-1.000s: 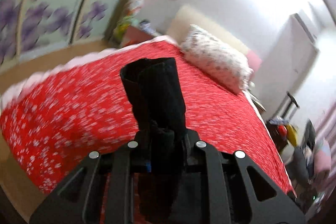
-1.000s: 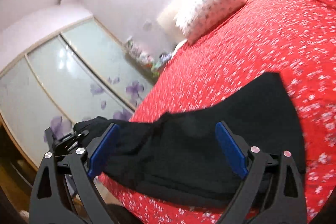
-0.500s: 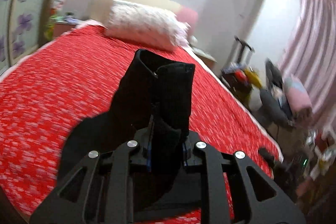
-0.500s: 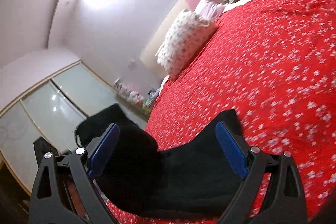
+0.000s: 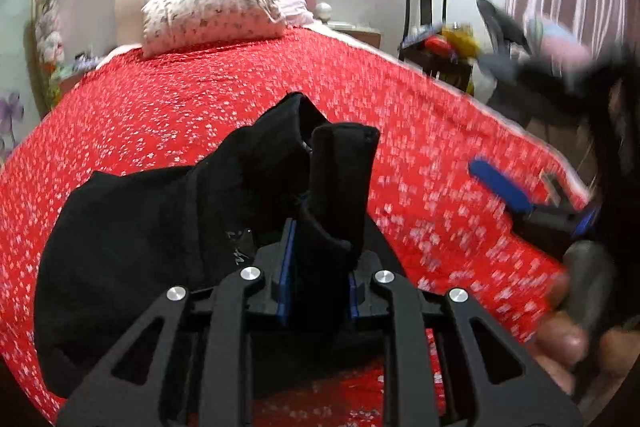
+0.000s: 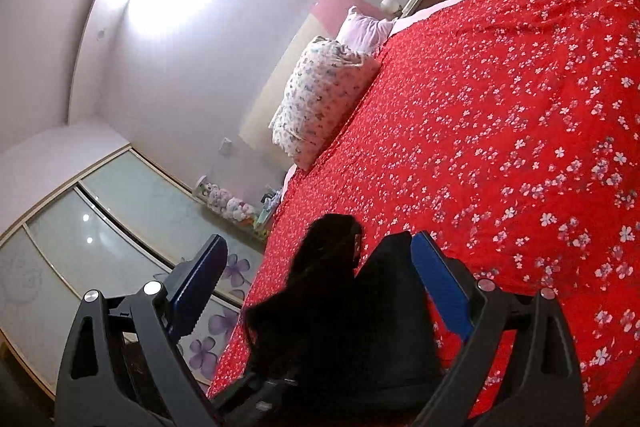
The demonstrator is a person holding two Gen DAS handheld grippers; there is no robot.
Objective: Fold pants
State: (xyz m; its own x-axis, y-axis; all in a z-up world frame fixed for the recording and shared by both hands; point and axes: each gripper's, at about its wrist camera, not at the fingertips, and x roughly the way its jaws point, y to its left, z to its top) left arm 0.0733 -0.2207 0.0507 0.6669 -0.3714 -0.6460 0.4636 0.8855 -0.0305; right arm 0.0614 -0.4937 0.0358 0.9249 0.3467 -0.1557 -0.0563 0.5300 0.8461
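Observation:
Black pants (image 5: 152, 239) lie bunched on the near part of a red flowered bedspread (image 5: 240, 87). My left gripper (image 5: 318, 267) is shut on a thick fold of the pants, which stands up between its fingers. My right gripper (image 6: 320, 271) is open, its blue pads wide apart, with the pants (image 6: 344, 327) lying between and below the fingers, not clamped. In the left wrist view the right gripper (image 5: 532, 199) shows blurred at the right, held by a hand.
A flowered pillow (image 5: 212, 11) and a pink pillow (image 6: 364, 29) lie at the head of the bed. A glass wardrobe with purple flowers (image 6: 80, 267) stands to the left. A chair with clutter (image 5: 436, 39) stands beyond the right edge of the bed.
My left gripper has swung rightward across the bed with the pants fold, bringing it over the rest of the pants. The right gripper stayed open and the pants now look more bunched.

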